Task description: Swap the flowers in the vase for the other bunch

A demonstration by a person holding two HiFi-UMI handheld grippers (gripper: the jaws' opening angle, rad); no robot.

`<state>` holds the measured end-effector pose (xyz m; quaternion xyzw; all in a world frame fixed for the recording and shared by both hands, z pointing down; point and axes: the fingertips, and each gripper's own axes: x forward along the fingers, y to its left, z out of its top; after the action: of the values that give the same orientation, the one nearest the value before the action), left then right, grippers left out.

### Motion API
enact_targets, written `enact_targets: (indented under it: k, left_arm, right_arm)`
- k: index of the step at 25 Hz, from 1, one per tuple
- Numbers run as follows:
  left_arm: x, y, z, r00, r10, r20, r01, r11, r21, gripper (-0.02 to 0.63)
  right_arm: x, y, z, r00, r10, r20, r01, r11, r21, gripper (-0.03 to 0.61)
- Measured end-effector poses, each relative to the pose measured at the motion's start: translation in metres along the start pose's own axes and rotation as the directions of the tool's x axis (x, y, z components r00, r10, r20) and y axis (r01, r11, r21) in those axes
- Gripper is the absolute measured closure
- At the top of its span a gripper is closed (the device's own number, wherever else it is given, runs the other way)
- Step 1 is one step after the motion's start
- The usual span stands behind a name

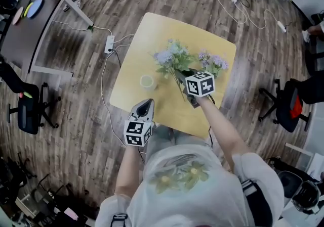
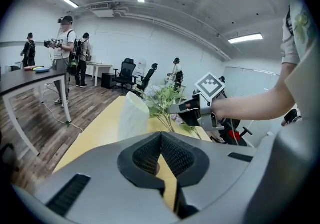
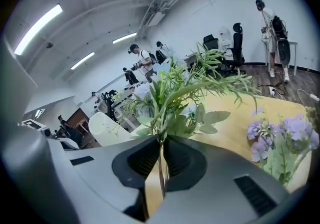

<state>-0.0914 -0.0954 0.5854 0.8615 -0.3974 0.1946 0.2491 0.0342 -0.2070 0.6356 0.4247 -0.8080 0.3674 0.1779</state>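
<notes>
Right gripper view shows the right hand-held gripper [image 3: 161, 140] clamped on the thin stems of a leafy bunch with pale blue blooms [image 3: 175, 93], the stems running down between the pads and the foliage fanning out to the far side. From the head view, the white vase [image 1: 147, 82] stands on the yellow desk [image 1: 131, 69] just left of that bunch, and its mouth looks empty. A second bunch with purple blooms [image 1: 215, 63] lies on the desk at the far right. The left hand-held gripper [image 2: 161, 138] hangs at the near edge of the desk with its jaws together on nothing, near the vase but not touching it. With nothing in the vase, the old flowers seem to be out already. I cannot tell whether the gripped bunch is the one removed or the replacement. If it is the old one, the next move calls for laying it down clear of the vase and taking the purple bunch by its stems. If it is the new one, the stem ends must be lined up over the vase mouth, and the idle gripper could steady the vase.
</notes>
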Motion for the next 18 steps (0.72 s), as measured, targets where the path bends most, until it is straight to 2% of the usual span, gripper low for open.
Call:
enact_targets:
  k: [9,18]
  left_arm:
    - [0.015,0.003,-0.009,1.0,-0.008,-0.021,0.007,1.0,-0.03,0.595]
    - [0.015,0.011,-0.006,1.0,0.006,-0.015,-0.007,0.999,-0.032,0.595]
  right_arm:
    - [0.049,-0.02,-0.028,0.994,-0.011,-0.113,0.012,1.0,0.01,0.525]
    - [0.067,-0.019,-0.042,0.982,-0.007,-0.187,-0.004,0.998,-0.059,0.523]
